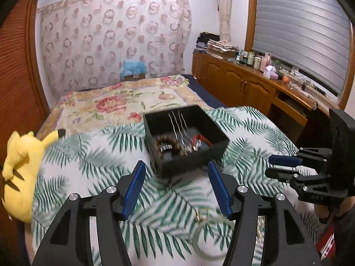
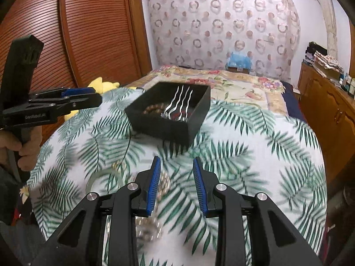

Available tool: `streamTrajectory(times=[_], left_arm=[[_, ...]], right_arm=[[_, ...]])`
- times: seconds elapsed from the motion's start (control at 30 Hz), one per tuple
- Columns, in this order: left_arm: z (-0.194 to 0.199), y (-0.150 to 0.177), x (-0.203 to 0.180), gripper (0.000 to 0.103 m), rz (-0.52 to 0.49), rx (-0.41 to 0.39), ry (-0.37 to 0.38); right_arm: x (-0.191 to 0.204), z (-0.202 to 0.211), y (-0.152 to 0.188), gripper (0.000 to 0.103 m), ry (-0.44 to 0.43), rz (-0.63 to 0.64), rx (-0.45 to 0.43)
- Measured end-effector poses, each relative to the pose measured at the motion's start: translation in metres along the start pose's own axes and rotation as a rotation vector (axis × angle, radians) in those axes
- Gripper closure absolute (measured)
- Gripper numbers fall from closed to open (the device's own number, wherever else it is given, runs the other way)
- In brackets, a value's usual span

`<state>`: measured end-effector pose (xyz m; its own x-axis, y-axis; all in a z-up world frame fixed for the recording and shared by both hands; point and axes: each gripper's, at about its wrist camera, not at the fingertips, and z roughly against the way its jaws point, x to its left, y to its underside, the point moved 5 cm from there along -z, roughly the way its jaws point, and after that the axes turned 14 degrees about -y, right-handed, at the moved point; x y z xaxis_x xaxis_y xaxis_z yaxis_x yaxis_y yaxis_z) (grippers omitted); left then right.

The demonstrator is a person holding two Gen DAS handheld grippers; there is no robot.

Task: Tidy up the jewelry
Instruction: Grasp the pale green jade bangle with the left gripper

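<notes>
Jewelry box (image 1: 185, 137), black, lidless, sits on the palm-print cover (image 1: 88, 168) of the bed; inside lie a brown bead bracelet (image 1: 167, 146), 3 wavy silver pins (image 1: 177, 124), a red cord (image 1: 200, 139) and small silver pieces too blurred to name. Loose on the cover nearer the cameras: a pale bangle (image 1: 208, 239), a small gold piece (image 1: 198, 217) just beside it, and a pale bead strand (image 2: 164, 184), blurred. Left gripper (image 1: 175, 188) spread wide and holding nothing, right gripper (image 2: 175, 186) likewise parted and holding nothing; a yellow plush (image 1: 20, 177) lies at the cover's left edge.
</notes>
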<state>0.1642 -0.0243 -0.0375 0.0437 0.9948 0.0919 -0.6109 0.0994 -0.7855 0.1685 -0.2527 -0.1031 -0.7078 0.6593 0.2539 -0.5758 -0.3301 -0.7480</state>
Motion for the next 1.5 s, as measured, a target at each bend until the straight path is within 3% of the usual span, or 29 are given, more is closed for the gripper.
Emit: streamTrajectory(times=[0.5,1.3,1.5], left_arm=[[0.015,0.069,-0.019,0.025,-0.009,0.073,0.069],[-0.017,0.100,-0.042,0.021,-0.047,0.180,0.092],[-0.018,0.102,-0.051,0.019,-0.108,0.183,0.050]], right_arm=[[0.033,0.007,0.058,0.070,0.050,0.027,0.056],[0.040,-0.002,0.070,0.070,0.061,-0.005,0.058],[0.039,-0.002,0.071,0.070,0.061,-0.017,0.053]])
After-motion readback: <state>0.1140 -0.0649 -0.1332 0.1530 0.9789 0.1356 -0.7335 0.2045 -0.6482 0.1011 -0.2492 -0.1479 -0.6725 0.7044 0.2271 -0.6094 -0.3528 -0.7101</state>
